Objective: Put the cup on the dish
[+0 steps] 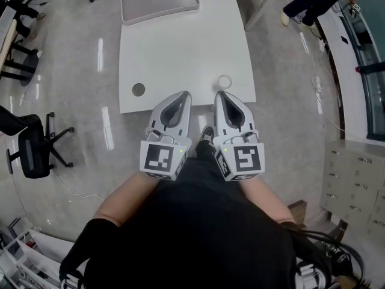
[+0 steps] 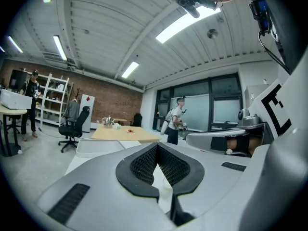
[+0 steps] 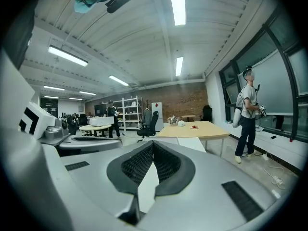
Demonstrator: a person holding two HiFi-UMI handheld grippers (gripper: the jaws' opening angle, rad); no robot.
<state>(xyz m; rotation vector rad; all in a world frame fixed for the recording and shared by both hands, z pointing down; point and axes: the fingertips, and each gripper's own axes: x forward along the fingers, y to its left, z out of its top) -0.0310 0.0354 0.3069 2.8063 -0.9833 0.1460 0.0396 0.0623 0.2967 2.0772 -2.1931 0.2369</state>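
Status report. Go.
Left gripper and right gripper shut, empty, at near edge of table. Cup just ahead of right gripper, untouched. Dish bare at far end. Nothing between them.

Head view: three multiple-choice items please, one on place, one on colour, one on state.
1. Where is the cup?
A. On the table, by its near edge, just ahead of the right gripper
B. At the far end of the table
C. On the floor

2. What colour is the table top?
A. Black
B. White
C. Brown wood

3. How do the right gripper's jaws stand?
A. Wide apart
B. Closed on the cup
C. Closed, with nothing held

Answers:
1 A: the cup stands close beyond the right gripper's tips, near the table's edge.
2 B: the top is plain white against the grey floor.
3 C: the jaw tips meet and the cup sits apart from them.
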